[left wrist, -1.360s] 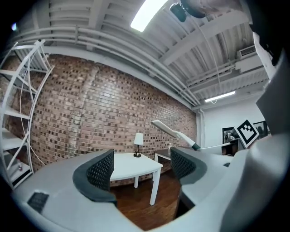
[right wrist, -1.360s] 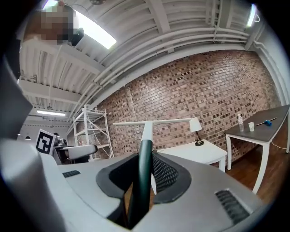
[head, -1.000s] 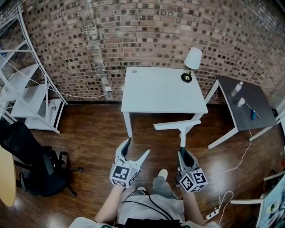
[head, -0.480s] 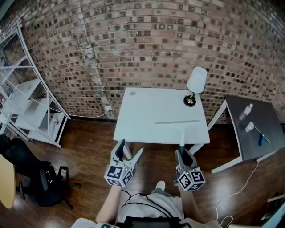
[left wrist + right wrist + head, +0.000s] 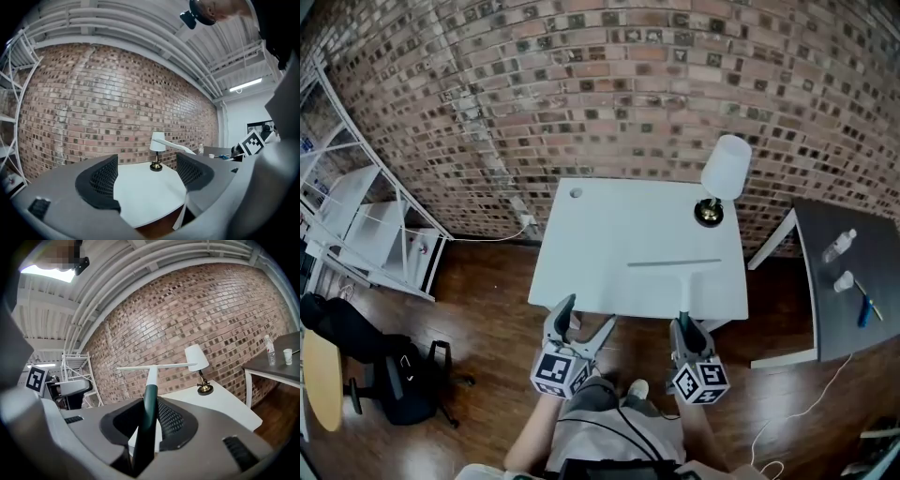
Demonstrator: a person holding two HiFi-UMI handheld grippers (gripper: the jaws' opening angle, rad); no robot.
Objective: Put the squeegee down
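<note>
Right claw (image 5: pixel 682 325) clamps the squeegee (image 5: pixel 679 265) by its dark handle, held nearly level over the white desk (image 5: pixel 609 234), while the left claw (image 5: pixel 585 321) alongside gapes wide, empty.

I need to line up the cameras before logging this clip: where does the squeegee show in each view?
Head view: squeegee lower centre-right, below the lamp.
Left gripper view: squeegee right of centre, a pale bar just right of the lamp.
Right gripper view: squeegee at centre, green handle rising from the bottom, lamp to its right.
Shared landmark: the white-shaded lamp, seen in all three.
</note>
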